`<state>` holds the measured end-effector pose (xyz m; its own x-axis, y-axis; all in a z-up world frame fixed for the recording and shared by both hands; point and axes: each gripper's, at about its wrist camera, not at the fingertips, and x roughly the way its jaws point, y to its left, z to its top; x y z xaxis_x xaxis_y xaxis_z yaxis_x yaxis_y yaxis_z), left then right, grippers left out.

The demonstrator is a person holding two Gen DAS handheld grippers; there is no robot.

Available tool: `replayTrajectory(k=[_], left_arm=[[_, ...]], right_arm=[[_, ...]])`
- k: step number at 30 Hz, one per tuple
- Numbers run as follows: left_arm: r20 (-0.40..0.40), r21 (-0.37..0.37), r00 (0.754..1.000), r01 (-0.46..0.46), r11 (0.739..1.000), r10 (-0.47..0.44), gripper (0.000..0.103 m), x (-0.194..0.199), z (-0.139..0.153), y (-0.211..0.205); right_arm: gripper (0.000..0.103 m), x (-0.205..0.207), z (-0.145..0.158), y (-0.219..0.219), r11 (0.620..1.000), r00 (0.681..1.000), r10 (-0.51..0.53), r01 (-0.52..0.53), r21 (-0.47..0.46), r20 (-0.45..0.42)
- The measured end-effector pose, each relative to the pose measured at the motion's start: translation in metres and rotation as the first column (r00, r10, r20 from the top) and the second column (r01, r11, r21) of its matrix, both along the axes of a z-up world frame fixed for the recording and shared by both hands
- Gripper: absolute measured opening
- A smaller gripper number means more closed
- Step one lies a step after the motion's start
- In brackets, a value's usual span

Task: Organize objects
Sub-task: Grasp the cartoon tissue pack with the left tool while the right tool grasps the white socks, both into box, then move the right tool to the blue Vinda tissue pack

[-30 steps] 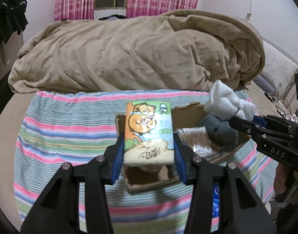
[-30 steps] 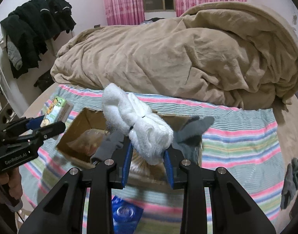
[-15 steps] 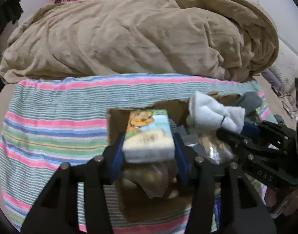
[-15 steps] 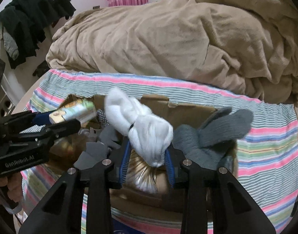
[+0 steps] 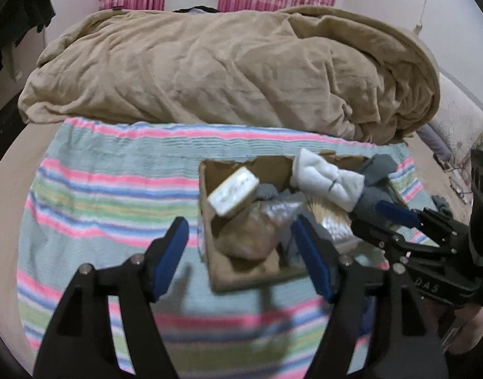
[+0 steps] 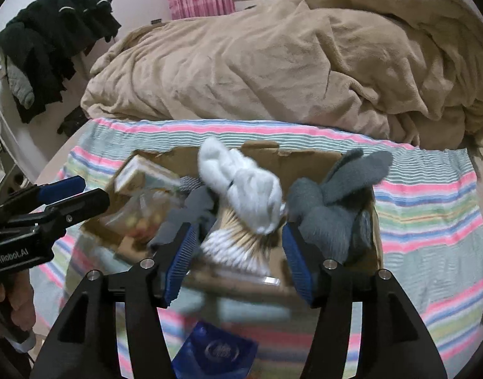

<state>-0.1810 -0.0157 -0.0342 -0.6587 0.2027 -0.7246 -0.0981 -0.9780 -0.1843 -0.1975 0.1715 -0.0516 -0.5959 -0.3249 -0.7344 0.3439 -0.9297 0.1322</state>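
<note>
An open cardboard box (image 5: 206, 227) (image 6: 304, 154) sits on a striped cloth. A small printed tissue pack (image 5: 233, 191) (image 6: 140, 173) lies tilted in the box's left end. A white sock bundle (image 5: 326, 181) (image 6: 241, 186) rests on top of a pack of cotton swabs (image 6: 238, 243) in the middle. Grey socks (image 6: 333, 202) (image 5: 375, 177) fill the right end. My left gripper (image 5: 241, 249) is open and empty just in front of the box. My right gripper (image 6: 238, 252) is open and empty over the box's near edge.
A bag of snacks (image 6: 140, 214) (image 5: 247, 237) lies in the box. A blue packet (image 6: 216, 347) lies on the striped cloth (image 5: 115, 189) near the box. A rumpled tan blanket (image 5: 225, 72) covers the bed behind. Dark clothes (image 6: 48, 41) hang at the left.
My left gripper opened and let the tissue pack drop into the box. My right gripper opened and left the white sock bundle in the box. Both grippers drew back slightly.
</note>
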Motion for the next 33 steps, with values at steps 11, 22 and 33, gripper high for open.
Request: replayTrajectory(k=[11,22,33], left_arm=[[-0.058,0.019,0.998,-0.003,1.000,0.004,0.075,0.075,0.033,0.000],[-0.051,0.044,0.998,-0.045,0.998,0.047,0.076,0.121,0.032,-0.010],[0.016,0.015,0.999,-0.048,0.999,0.048,0.076,0.126,-0.006,-0.007]], right_arm=[[0.069,0.059,0.028,0.010,0.999,0.999,-0.037,0.037,-0.007,-0.030],[0.073,0.103,0.046,0.008,1.000,0.998,-0.029,0.028,-0.012,-0.048],[0.078,0.108,0.006,0.007,1.000,0.999,-0.029,0.030,-0.007,0.032]])
